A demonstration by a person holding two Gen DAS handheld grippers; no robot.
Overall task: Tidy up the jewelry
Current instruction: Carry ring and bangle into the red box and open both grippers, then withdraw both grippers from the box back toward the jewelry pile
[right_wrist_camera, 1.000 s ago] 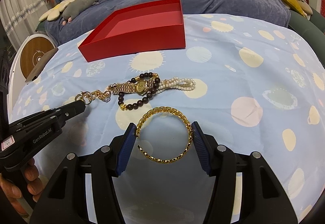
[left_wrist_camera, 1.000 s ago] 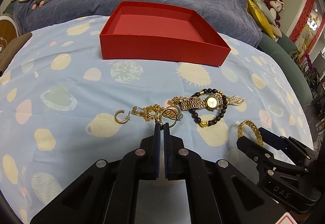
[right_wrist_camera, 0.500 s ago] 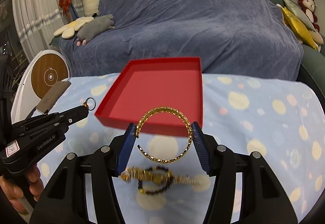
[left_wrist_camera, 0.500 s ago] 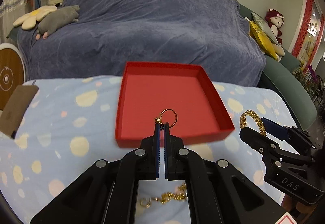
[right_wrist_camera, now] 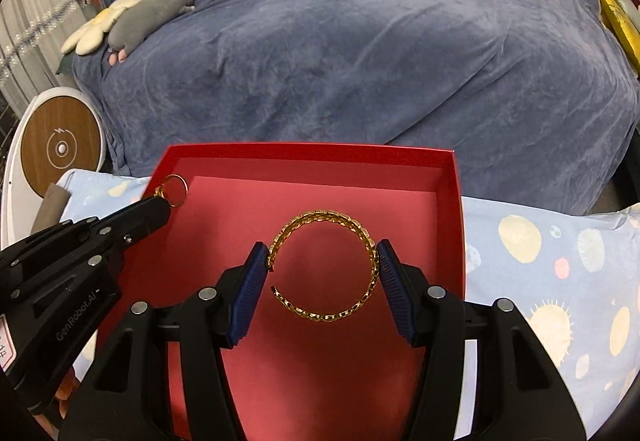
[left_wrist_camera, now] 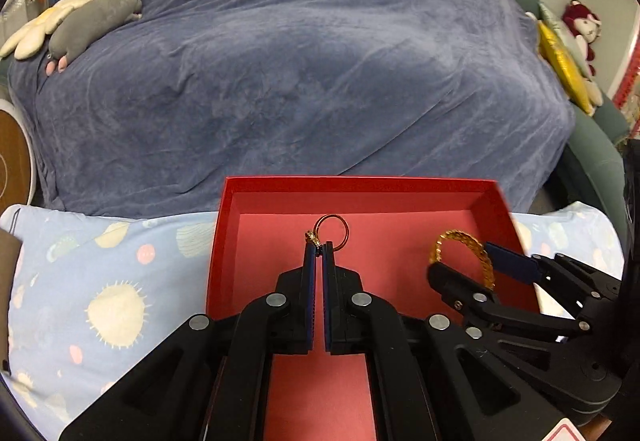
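An open red box (left_wrist_camera: pixel 486 188) stands on the spotted blue cloth; it also shows in the right wrist view (right_wrist_camera: pixel 456 209). My left gripper (left_wrist_camera: pixel 319 246) is shut on a small gold ring earring (left_wrist_camera: pixel 331 231) and holds it above the box's inside, left of centre. My right gripper (right_wrist_camera: pixel 322 261) is shut on a gold chain bangle (right_wrist_camera: pixel 324 273), gripped across its width, and holds it above the box's right half. The bangle (left_wrist_camera: pixel 464 249) and right gripper (left_wrist_camera: pixel 472 265) show in the left wrist view; the earring (right_wrist_camera: pixel 173 190) and left gripper (right_wrist_camera: pixel 158 203) show in the right wrist view.
A sofa under a blue-grey blanket (left_wrist_camera: pixel 320 61) rises right behind the box. Plush toys (left_wrist_camera: pixel 76 21) lie on its left end. A round white and wood device (right_wrist_camera: pixel 56 149) stands at the left. The spotted cloth (right_wrist_camera: pixel 552 249) extends on both sides of the box.
Both grippers lifted their pieces off the cloth and carried them forward over the red box. The remaining jewelry pile has dropped out of view below.
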